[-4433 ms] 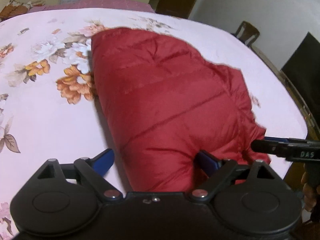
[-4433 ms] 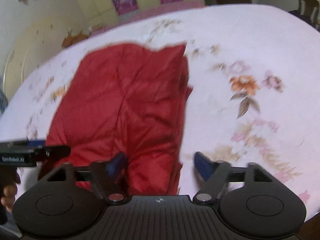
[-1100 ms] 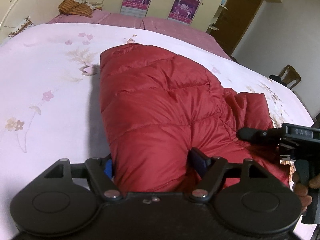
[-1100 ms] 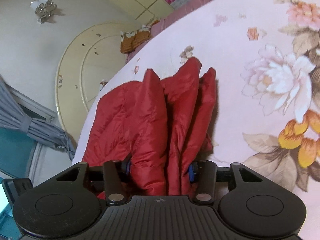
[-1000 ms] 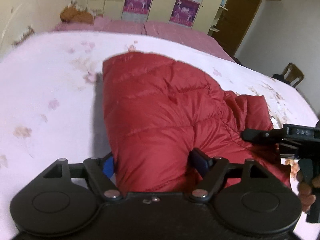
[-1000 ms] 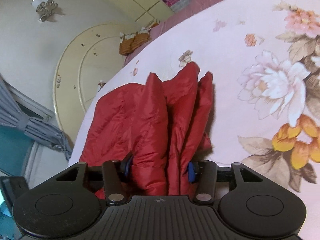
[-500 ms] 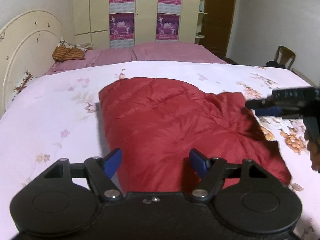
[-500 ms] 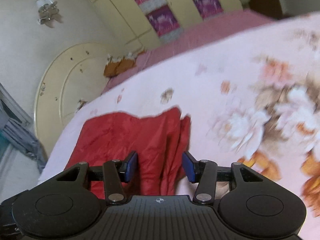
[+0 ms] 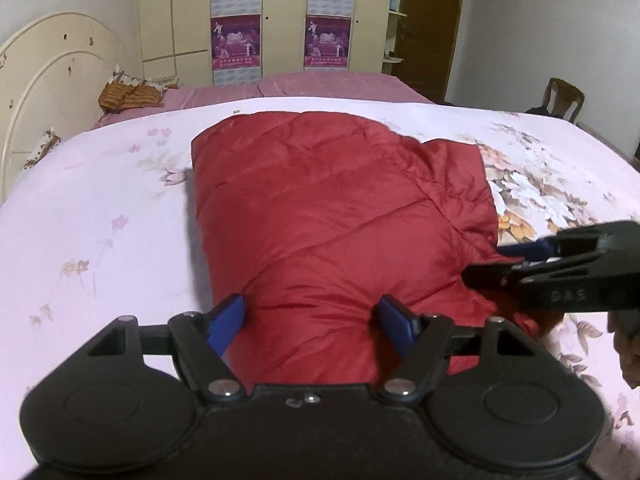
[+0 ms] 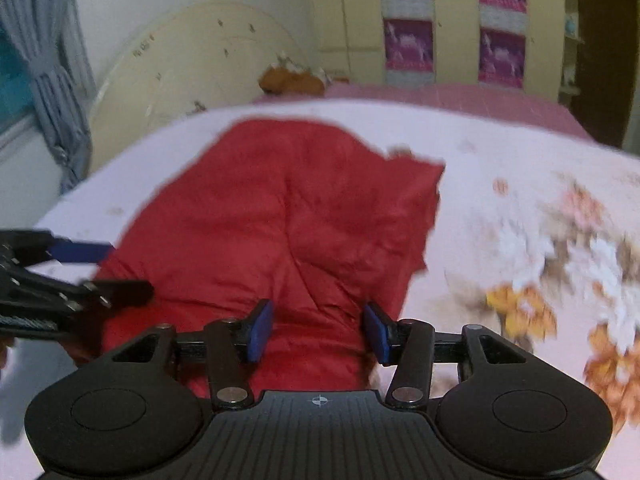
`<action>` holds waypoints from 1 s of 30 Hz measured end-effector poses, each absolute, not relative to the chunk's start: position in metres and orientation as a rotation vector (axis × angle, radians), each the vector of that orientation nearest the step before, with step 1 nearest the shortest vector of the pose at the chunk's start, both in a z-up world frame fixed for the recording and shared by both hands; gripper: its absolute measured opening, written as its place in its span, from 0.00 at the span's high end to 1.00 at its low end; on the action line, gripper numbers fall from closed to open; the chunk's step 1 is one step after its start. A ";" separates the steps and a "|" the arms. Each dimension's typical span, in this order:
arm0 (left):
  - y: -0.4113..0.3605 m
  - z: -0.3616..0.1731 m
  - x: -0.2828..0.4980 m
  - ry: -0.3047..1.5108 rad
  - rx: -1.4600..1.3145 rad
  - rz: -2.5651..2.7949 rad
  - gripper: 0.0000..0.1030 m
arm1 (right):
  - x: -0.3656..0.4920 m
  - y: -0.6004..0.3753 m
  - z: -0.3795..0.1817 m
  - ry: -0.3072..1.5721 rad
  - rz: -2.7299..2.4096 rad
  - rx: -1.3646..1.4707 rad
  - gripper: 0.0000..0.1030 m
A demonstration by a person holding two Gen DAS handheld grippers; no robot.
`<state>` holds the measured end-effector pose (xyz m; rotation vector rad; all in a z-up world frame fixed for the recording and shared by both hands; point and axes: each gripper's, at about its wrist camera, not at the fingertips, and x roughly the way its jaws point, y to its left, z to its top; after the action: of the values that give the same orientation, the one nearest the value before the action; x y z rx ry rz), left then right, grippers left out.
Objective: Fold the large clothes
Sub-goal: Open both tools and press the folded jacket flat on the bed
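Observation:
A red quilted down jacket [image 9: 336, 208] lies folded and flat on the pink floral bedsheet [image 9: 100, 216]. It also shows in the right wrist view [image 10: 288, 220]. My left gripper [image 9: 312, 320] is open over the jacket's near end, its blue pads apart and not pinching the fabric. My right gripper [image 10: 316, 330] is open over the jacket's near right corner. In the left wrist view the right gripper [image 9: 532, 256] shows side-on at the jacket's right edge. In the right wrist view the left gripper [image 10: 76, 268] shows at the left.
The bed has a cream headboard [image 9: 52, 84] at the back left with pillows [image 9: 128, 92]. A wardrobe with purple posters [image 9: 280, 16] stands behind. A brown door [image 9: 432, 28] and a wooden chair [image 9: 564, 98] are at the right.
Both grippers opened and let go of the jacket, which dropped from a bunched, lifted shape to lie flat. Both grippers pulled back toward its near end.

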<state>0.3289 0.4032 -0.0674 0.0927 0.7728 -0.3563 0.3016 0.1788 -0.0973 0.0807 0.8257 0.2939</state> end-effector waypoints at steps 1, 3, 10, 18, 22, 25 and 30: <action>0.403 -0.069 0.329 0.771 0.093 -0.358 0.29 | 0.304 0.176 -0.104 0.839 0.290 0.106 0.53; 0.403 -0.070 0.329 0.770 0.093 -0.357 0.29 | 0.307 0.168 -0.115 0.862 0.282 0.172 0.52; 0.406 -0.065 0.329 0.779 0.070 -0.342 0.27 | 0.297 0.150 -0.096 0.878 0.243 0.257 0.49; 0.402 -0.062 0.330 0.799 0.050 -0.310 0.24 | 0.310 0.162 -0.047 0.701 0.197 0.172 0.49; 0.400 -0.062 0.327 0.804 0.037 -0.295 0.18 | 0.340 0.183 -0.055 0.707 0.176 0.071 0.49; 0.402 -0.063 0.326 0.809 0.005 -0.278 0.14 | 0.353 0.193 -0.075 0.741 0.141 -0.009 0.49; 0.401 -0.063 0.327 0.835 -0.037 -0.228 0.00 | 0.356 0.192 -0.101 0.778 0.136 -0.034 0.50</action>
<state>0.3270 0.4006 -0.0628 -0.0367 0.8351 -0.2282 0.3560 0.1924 -0.1013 -0.0339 0.7776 0.1363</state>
